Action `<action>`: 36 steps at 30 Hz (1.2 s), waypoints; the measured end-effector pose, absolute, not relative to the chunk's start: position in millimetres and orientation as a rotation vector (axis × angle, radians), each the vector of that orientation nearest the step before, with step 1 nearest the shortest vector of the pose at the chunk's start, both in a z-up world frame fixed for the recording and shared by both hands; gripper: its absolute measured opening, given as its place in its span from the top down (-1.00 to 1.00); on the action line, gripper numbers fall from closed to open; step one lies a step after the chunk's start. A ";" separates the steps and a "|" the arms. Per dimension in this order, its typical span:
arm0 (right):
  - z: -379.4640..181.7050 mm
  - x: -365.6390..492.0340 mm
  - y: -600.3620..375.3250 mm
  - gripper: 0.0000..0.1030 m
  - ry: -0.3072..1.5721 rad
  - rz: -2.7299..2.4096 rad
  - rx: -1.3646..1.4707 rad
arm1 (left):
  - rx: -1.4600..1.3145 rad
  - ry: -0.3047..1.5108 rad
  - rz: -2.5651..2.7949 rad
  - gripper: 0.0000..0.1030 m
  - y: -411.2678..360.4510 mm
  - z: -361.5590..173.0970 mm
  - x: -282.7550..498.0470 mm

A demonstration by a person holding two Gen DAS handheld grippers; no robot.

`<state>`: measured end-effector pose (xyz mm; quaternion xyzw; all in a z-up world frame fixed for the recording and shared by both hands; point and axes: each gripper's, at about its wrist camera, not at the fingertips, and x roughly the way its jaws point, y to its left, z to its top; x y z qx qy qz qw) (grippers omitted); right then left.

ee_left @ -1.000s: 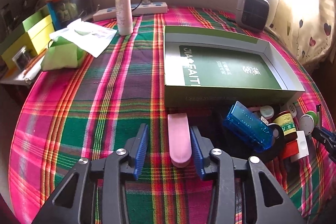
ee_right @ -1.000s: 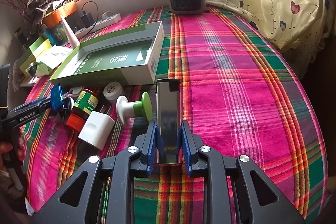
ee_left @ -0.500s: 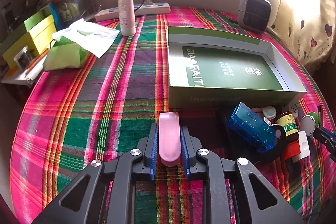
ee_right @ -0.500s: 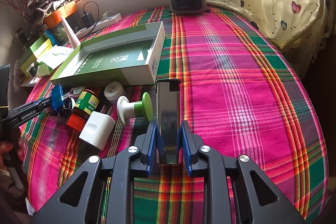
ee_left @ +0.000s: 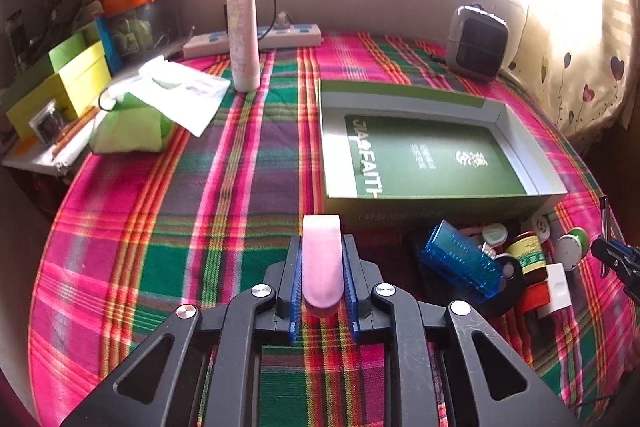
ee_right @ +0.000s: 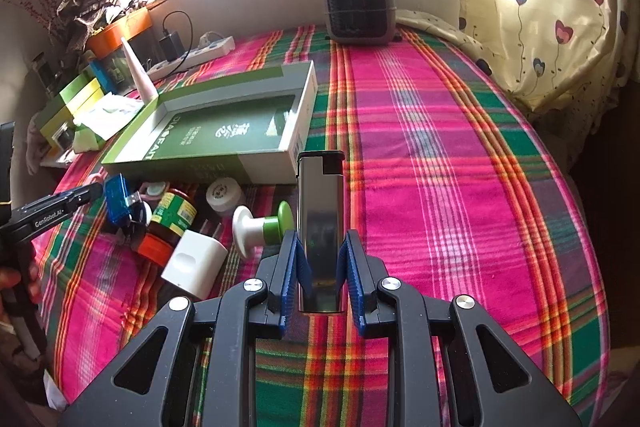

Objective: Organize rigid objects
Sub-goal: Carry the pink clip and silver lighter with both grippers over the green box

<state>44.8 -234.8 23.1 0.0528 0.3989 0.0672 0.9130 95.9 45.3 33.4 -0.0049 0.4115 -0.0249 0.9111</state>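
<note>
Two grippers are showing, each clamped on something. The left gripper (ee_left: 321, 265) is squeezing a flat pale-pink rounded case (ee_left: 321, 259) between its blue pads; what lies under the case is hidden, so whether it is lifted off the pink-and-green plaid cloth (ee_left: 224, 195) is impossible to tell. The right gripper (ee_right: 321, 263) is gripping a shiny silver rectangular lighter (ee_right: 320, 227), its lower end sitting dark between the jaws. Near the open green-and-white cardboard box (ee_left: 532, 163), a translucent blue plastic case (ee_left: 460, 261) is covering part of the small clutter beside it, where a brown jar with a yellow label (ee_right: 174, 217) and a white square charger (ee_right: 196, 263) are lying tangled; smaller pieces there are too crowded to name. A person's fingers (ee_right: 10, 279) are cut off at the right view's edge.

A second earlier the left jaws were standing wide around the pink case; now they are closing it in tight. The right grip is staying unchanged.
</note>
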 end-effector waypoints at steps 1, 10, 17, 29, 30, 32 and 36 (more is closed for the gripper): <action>25.8 45.3 -234.3 0.54 0.817 0.142 0.106 | -0.012 0.843 -0.056 0.67 45.8 36.2 94.8; 55.2 65.3 -220.9 0.54 0.768 0.184 0.047 | -0.010 0.810 -0.105 0.67 42.6 60.3 109.2; 60.9 88.8 -207.2 0.54 0.780 0.223 0.025 | -0.001 0.782 -0.140 0.67 34.8 74.4 126.9; 56.2 145.5 -186.6 0.54 0.841 0.256 -0.036 | -0.028 0.849 -0.210 0.67 23.1 65.0 176.9; 54.4 151.0 -186.0 0.54 0.851 0.256 -0.035 | -0.019 0.848 -0.208 0.67 21.7 63.8 179.4; 51.4 160.0 -184.7 0.54 0.869 0.260 -0.032 | -0.011 0.855 -0.203 0.67 19.8 60.2 186.2; 41.4 173.9 -180.6 0.54 0.910 0.264 -0.049 | -0.005 0.882 -0.209 0.67 16.4 50.8 198.3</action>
